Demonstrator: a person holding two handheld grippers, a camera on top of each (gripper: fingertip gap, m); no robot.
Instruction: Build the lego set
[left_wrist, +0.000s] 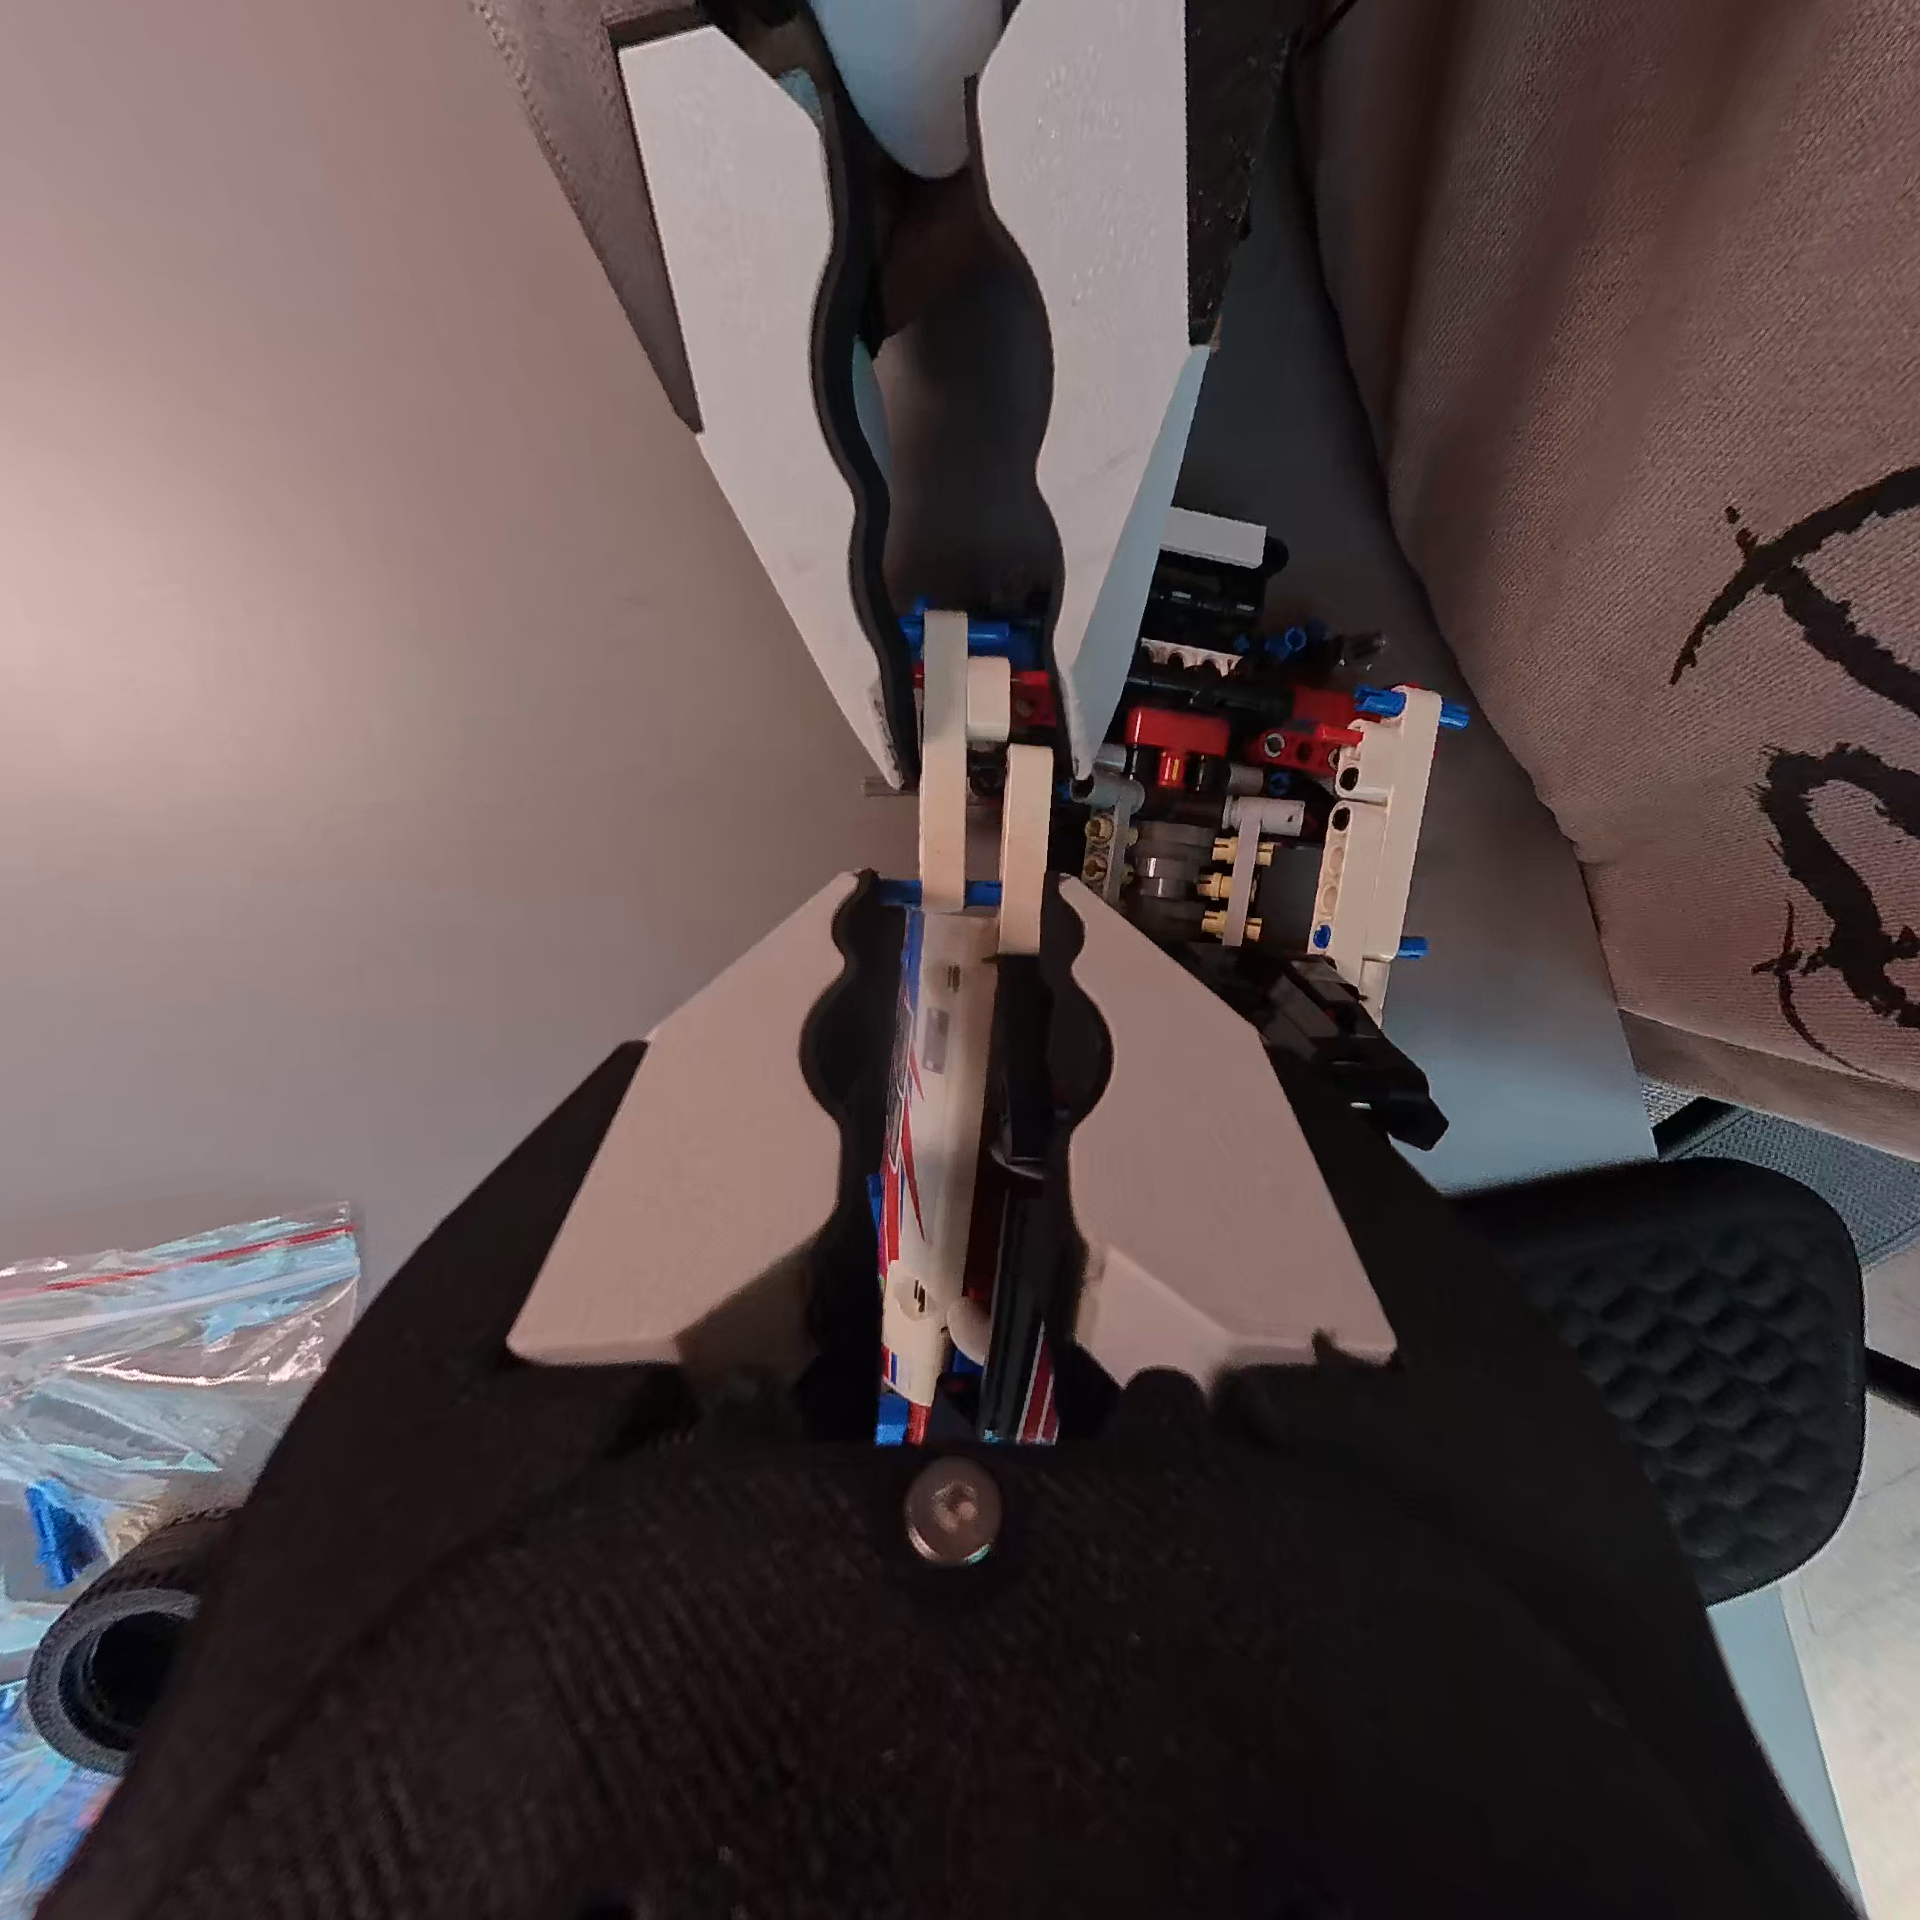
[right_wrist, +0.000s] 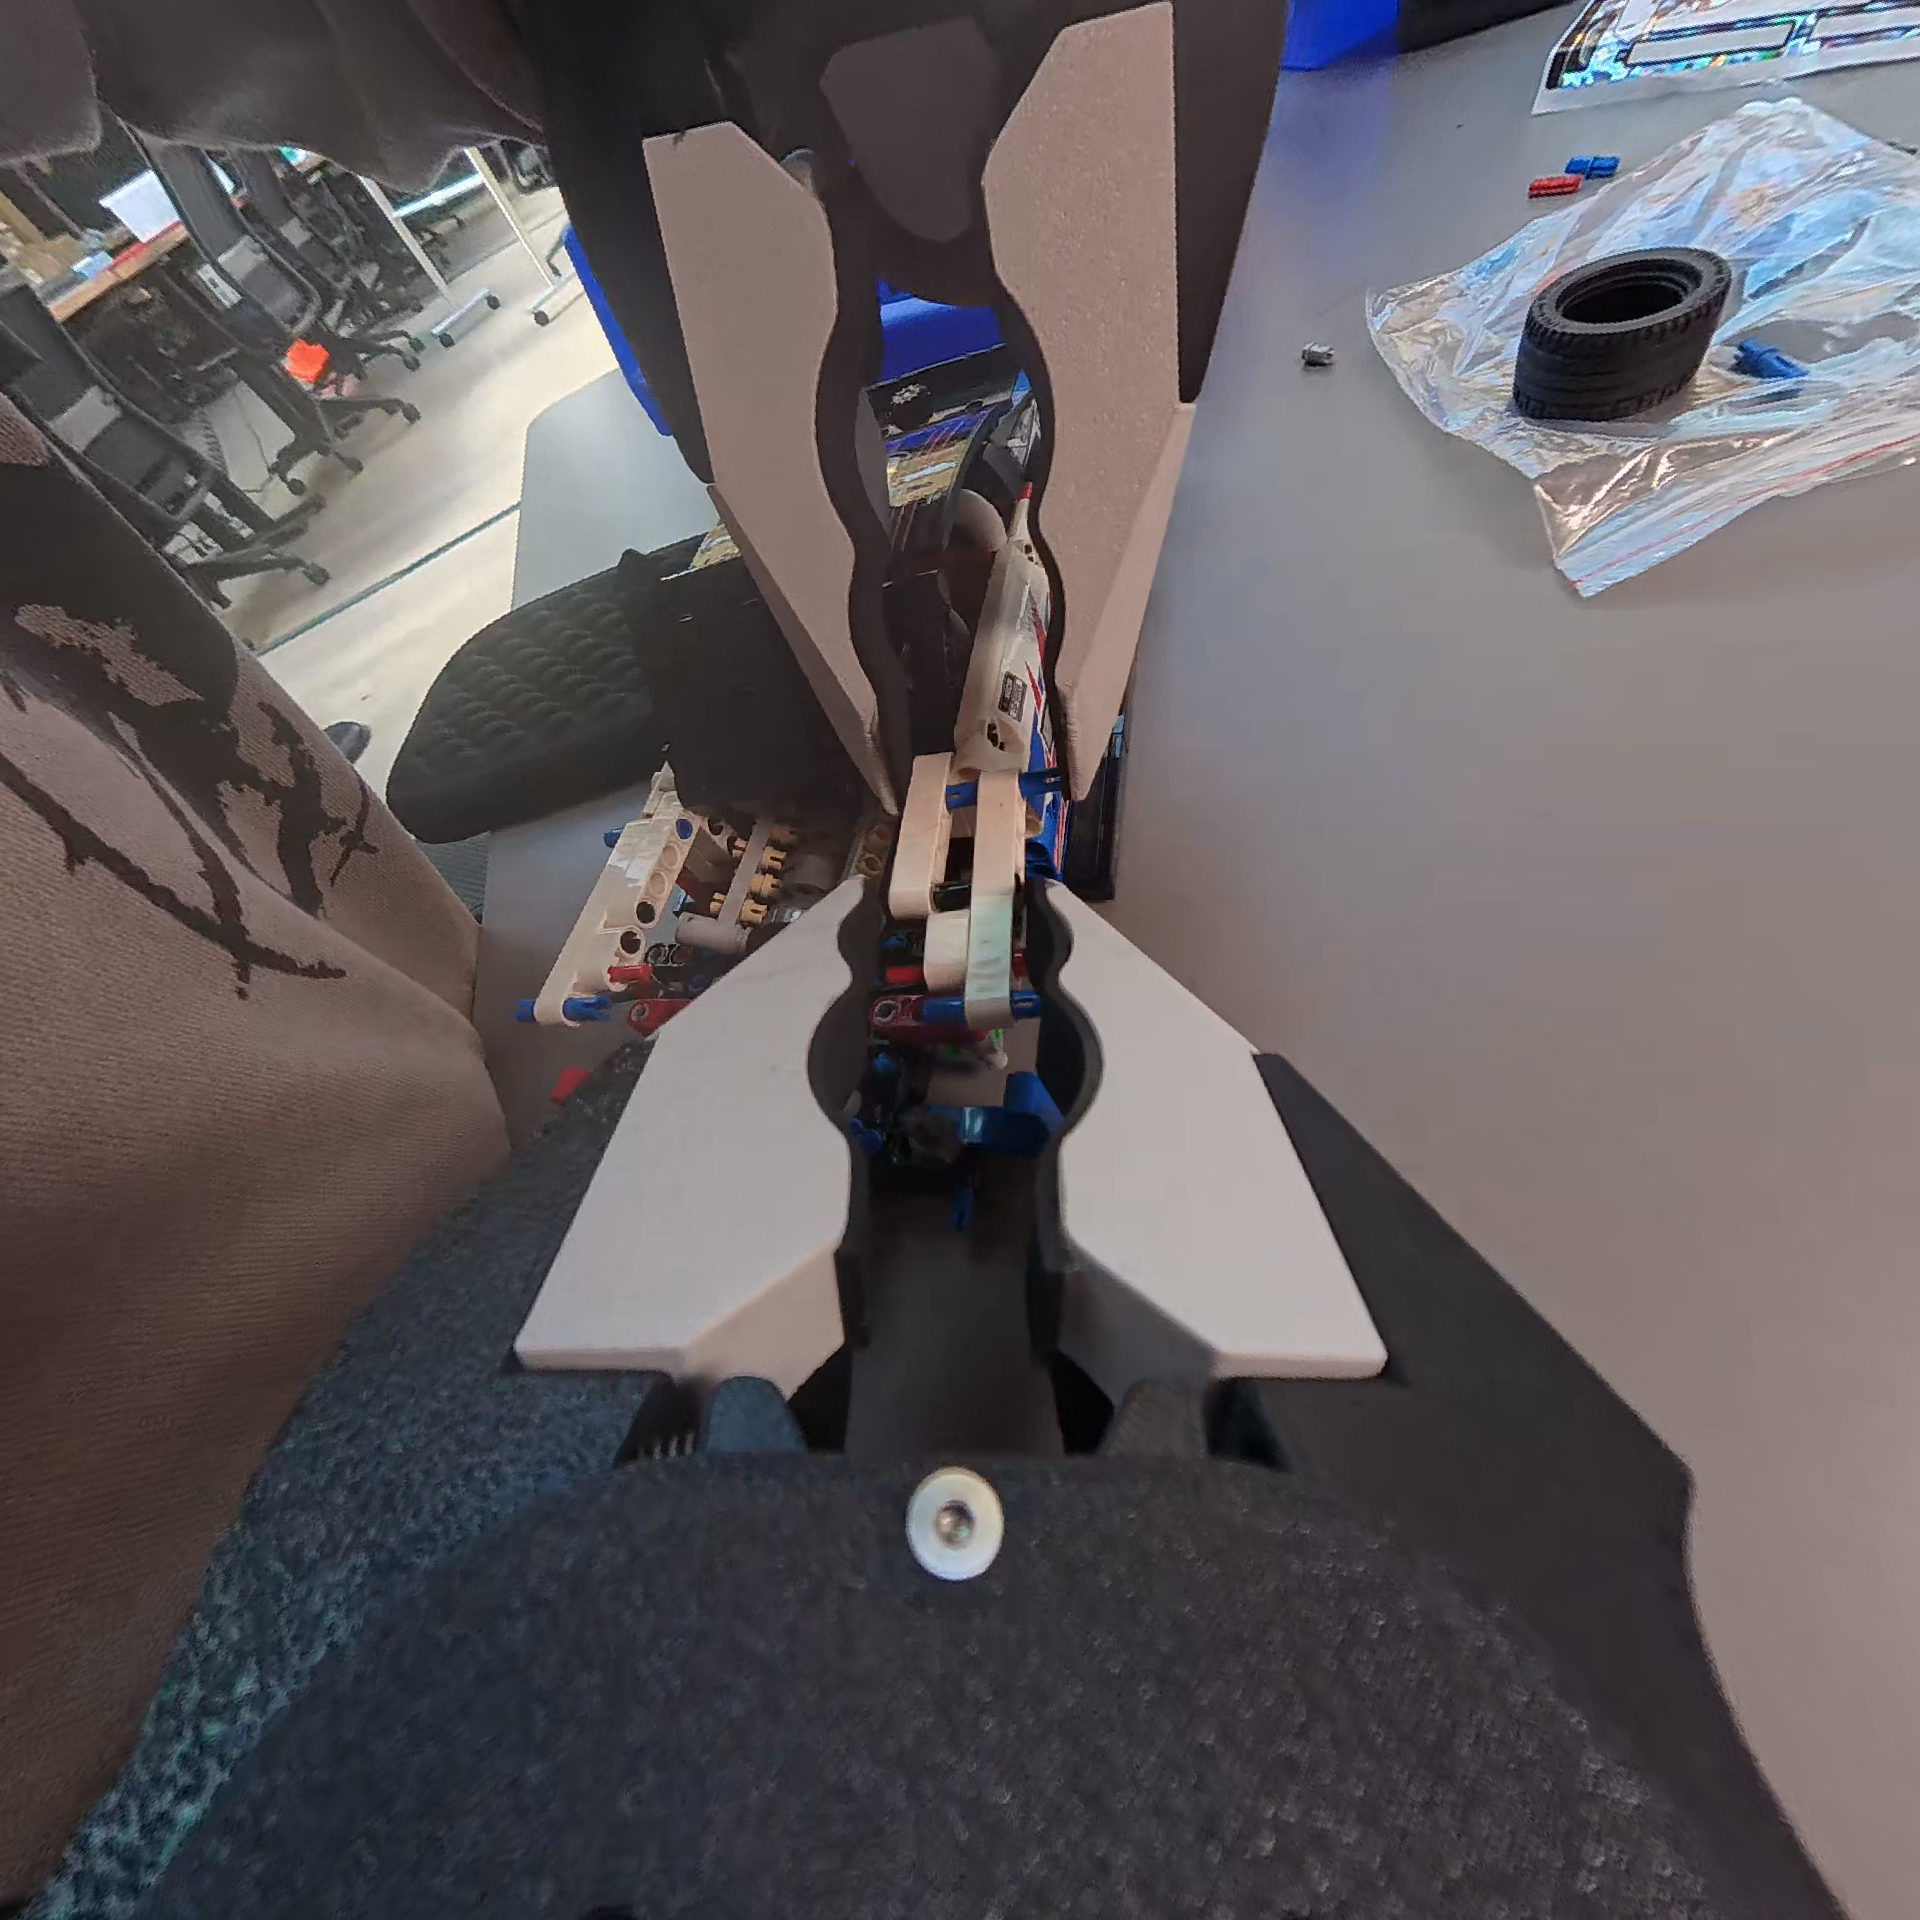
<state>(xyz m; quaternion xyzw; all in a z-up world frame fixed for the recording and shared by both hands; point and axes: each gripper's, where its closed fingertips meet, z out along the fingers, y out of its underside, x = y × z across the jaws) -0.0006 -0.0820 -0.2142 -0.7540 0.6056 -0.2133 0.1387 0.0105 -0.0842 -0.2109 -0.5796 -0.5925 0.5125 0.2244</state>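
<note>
Left gripper: jaws drawn narrow and closed on the lego model; a white panel with red and blue stripes and a black strip lie between its fingers, running back toward the camera.
Right gripper: jaws narrow, clamped on the other end of the same model; white beams, blue pins and a red piece sit between its pale fingers.
Meeting point: the two grippers face each other tip to tip, each showing at the far end of the other's view, with the white beams bridging the gap between them.
Lego model: held between both grippers, above the edge of the table, close to the person's torso; its wider body of white frame beams, red and black parts, grey gears and tan pins juts out to the right in the left wrist view, and to the left in the right wrist view.
Table: grey, to the right in the right wrist view.
Plastic bag: clear, crinkled, far right on the table, blue pieces inside.
Tyre: black, lying flat on the bag.
Small loose parts: red and blue, far beyond the bag, near a printed sheet.
Person's shirt: brownish with a dark print, just beside the model.
Chair seat: black, textured, below the table edge.
</note>
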